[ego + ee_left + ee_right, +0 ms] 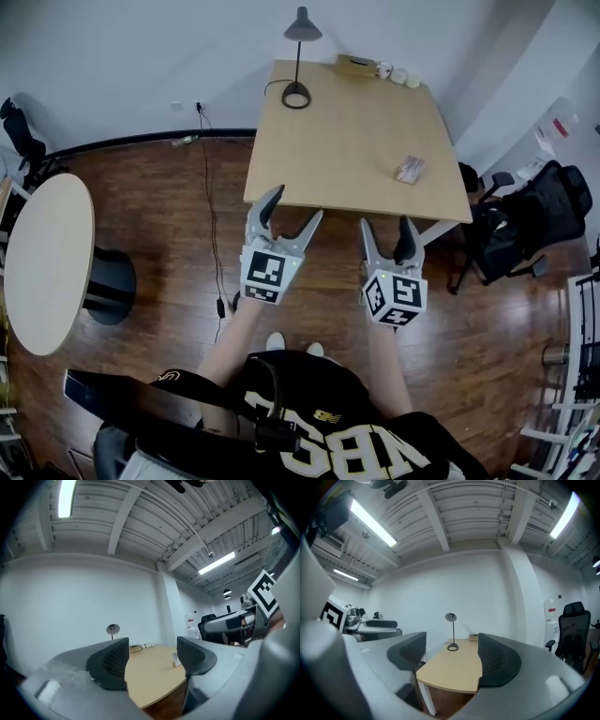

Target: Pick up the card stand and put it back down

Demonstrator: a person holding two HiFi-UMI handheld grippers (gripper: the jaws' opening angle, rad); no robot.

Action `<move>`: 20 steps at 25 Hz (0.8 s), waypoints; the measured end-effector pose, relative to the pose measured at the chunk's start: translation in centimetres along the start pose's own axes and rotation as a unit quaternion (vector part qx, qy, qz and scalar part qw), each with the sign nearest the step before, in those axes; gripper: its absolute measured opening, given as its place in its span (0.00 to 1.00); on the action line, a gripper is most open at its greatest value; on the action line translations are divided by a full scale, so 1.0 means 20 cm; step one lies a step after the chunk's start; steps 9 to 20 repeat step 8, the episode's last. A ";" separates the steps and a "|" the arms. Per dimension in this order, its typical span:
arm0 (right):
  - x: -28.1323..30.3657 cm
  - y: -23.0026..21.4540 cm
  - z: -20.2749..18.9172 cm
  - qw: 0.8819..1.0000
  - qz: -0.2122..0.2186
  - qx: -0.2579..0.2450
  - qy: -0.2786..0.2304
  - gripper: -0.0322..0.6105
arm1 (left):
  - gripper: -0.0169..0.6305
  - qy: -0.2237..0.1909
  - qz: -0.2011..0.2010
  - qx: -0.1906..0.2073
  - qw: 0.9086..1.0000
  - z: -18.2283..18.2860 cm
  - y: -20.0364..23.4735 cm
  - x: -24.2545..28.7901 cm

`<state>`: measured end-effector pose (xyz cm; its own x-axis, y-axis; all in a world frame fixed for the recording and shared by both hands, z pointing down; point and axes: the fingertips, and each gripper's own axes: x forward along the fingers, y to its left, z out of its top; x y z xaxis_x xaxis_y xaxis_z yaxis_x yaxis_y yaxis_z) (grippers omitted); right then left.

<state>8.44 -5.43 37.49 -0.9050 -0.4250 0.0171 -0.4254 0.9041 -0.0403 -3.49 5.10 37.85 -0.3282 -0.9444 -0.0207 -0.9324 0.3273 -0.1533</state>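
The card stand (410, 170), a small tilted card on a base, sits near the right edge of the light wooden table (347, 131). In the left gripper view the card stand (176, 660) shows small, just beside the right jaw. My left gripper (286, 211) hovers at the table's near edge, left of the stand, open and empty. My right gripper (385, 225) hangs just short of the near edge, nearer the stand, its jaws apart with nothing between them. Both point level toward the table (454, 670). The stand does not show in the right gripper view.
A black desk lamp (296, 95) stands at the table's far left; a flat box (354, 65) and small white cups (398, 74) line the far edge. A black office chair (525, 220) is at the right, a round table (47, 258) and dark stool (108, 286) at the left.
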 end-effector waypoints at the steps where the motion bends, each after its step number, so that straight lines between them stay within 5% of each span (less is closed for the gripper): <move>1: -0.01 -0.02 0.01 1.000 0.001 0.001 -0.006 0.58 | 0.53 0.001 -0.001 0.000 1.000 0.00 -0.02 0.00; 8: -0.08 -0.19 0.00 1.000 -0.009 0.007 -0.002 0.58 | 0.53 0.002 -0.001 0.004 1.000 0.03 -0.15 0.06; 20: -0.08 -0.19 0.00 1.000 -0.009 0.007 -0.002 0.58 | 0.53 0.002 -0.001 0.004 1.000 0.03 -0.15 0.06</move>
